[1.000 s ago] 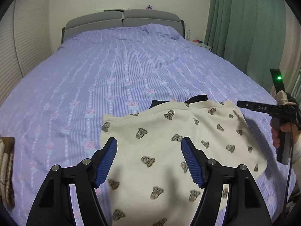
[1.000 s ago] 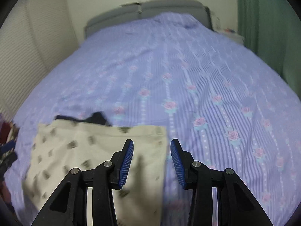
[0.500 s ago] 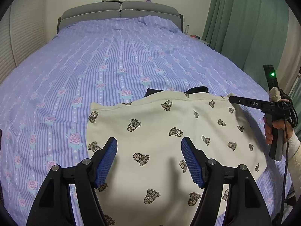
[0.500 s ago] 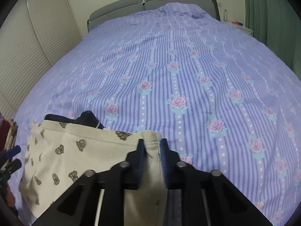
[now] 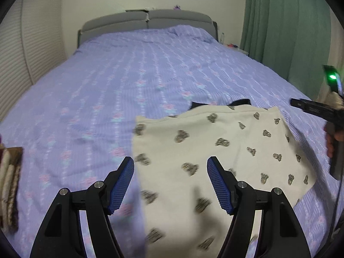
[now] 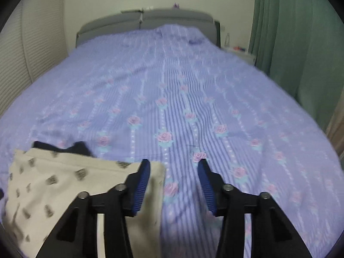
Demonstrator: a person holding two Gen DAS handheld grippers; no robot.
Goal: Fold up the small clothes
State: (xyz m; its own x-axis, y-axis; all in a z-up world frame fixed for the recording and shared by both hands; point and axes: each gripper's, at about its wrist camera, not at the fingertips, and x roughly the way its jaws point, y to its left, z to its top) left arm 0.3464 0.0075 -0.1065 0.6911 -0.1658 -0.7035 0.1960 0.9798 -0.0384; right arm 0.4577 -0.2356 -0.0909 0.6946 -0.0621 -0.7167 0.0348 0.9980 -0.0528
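A cream garment point(image 5: 215, 150) printed with small brown figures lies flat on the purple striped bedspread point(image 5: 129, 86), near its front edge. A dark cloth point(image 5: 240, 102) peeks out from under its far side. My left gripper point(image 5: 170, 160) hovers open over the garment's left edge, holding nothing. In the right wrist view the garment point(image 6: 64, 182) fills the lower left, with the dark cloth point(image 6: 79, 147) behind it. My right gripper point(image 6: 173, 163) is opening; the garment's right corner lies by its left finger, not pinched. A hand point(image 5: 331, 137) holds that gripper at the right.
A grey headboard point(image 5: 148, 19) closes the far end of the bed. Green curtains point(image 5: 279, 21) hang on the right, with a nightstand point(image 5: 234, 47) in front of them. A slatted wall point(image 5: 13, 53) runs along the left. A folded brown and cream stack point(image 5: 9, 182) sits at the left edge.
Half a second ago my right gripper was shut on the garment's right corner; it has now let go and its jaws stand apart. My left gripper has slid towards the garment's left edge.
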